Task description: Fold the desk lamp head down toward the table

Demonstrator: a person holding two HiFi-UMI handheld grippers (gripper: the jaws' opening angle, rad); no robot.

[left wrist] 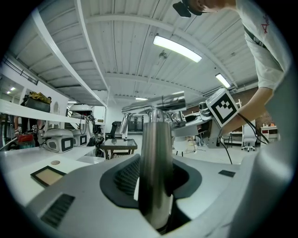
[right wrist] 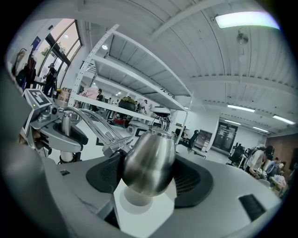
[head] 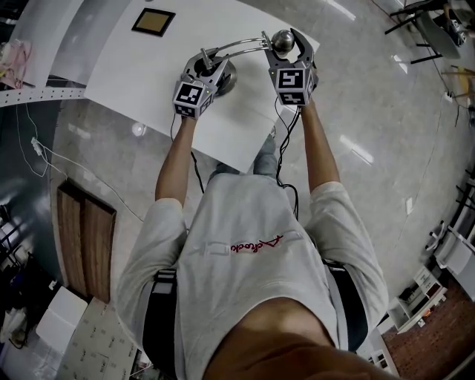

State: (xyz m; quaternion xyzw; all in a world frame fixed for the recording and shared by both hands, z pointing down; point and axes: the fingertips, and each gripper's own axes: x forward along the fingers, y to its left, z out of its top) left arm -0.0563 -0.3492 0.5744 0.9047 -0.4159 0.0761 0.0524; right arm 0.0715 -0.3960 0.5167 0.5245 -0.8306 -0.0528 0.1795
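Your left gripper (head: pixel 213 61) is closed narrowly on the desk lamp's upright metal post (left wrist: pixel 156 167). In the left gripper view the post fills the gap between the dark pads, though a thin pale sliver at the left pad makes it hard to say how firm the grip is. The post rises from the lamp's round dark base (head: pixel 227 77), which stands on the white table (head: pixel 148 67) close to its near edge. From the top of the post the curved metal arm (head: pixel 241 46) runs across to your right. Your right gripper (head: pixel 285 35) stands wider and holds the lamp head (right wrist: pixel 149 162) at the far end of that arm. In the right gripper view the brushed-steel, bulb-shaped head sits squarely between the two pads, tilted, with its rounder end lowest and the arm joining it from the upper left. In the head view the head is over the table's right corner, to the right of the base and a little farther from you. The two grippers are side by side, both pointing away from you, marker cubes facing up. A flat brown square (head: pixel 154 21) lies on the table well beyond the lamp, apart from everything else.
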